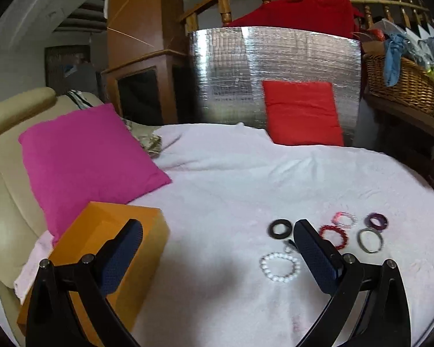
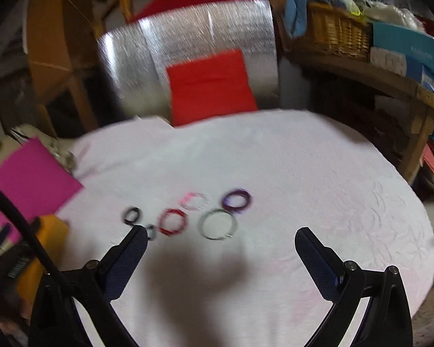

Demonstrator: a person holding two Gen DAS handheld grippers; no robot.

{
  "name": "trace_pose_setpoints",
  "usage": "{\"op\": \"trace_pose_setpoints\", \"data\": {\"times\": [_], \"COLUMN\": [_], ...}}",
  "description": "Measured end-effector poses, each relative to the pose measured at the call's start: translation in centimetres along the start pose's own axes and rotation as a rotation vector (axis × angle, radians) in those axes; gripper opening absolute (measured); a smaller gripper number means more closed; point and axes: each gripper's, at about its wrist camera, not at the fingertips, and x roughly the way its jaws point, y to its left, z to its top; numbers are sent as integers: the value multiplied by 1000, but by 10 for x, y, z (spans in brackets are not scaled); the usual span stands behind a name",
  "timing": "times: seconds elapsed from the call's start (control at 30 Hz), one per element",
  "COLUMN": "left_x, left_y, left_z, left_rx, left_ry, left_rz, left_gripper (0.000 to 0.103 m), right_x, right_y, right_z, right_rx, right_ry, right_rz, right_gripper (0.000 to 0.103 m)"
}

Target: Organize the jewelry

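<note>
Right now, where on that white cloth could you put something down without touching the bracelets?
Free: the cloth between the pink pillow and red cushion, and the near part between the orange box and white beads. Crowded: the cluster from the black ring to the purple ring.

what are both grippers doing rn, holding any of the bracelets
Left gripper: open, holding nothing, above the white cloth beside the orange box.
Right gripper: open, holding nothing; the bracelets lie on the cloth ahead of it.
</note>
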Motion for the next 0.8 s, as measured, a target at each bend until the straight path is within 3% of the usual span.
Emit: {"op": "trace_pose_setpoints", "data": {"times": [0.23, 0.8], "left_x": [6, 16], "left_y": [-18, -36], "left_z": [-2, -3], "left_rx": [36, 43], "left_ry": [-3, 35], "left_rz": [28, -12], "left_gripper": [103, 103], "right_x": [22, 53], "right_y": [15, -9], "right_z": [-10, -17], "right_rx": [-68, 6], "right_ry": [-8, 85], "right_rz": [-44, -16], "right_gripper": [103, 103]}}
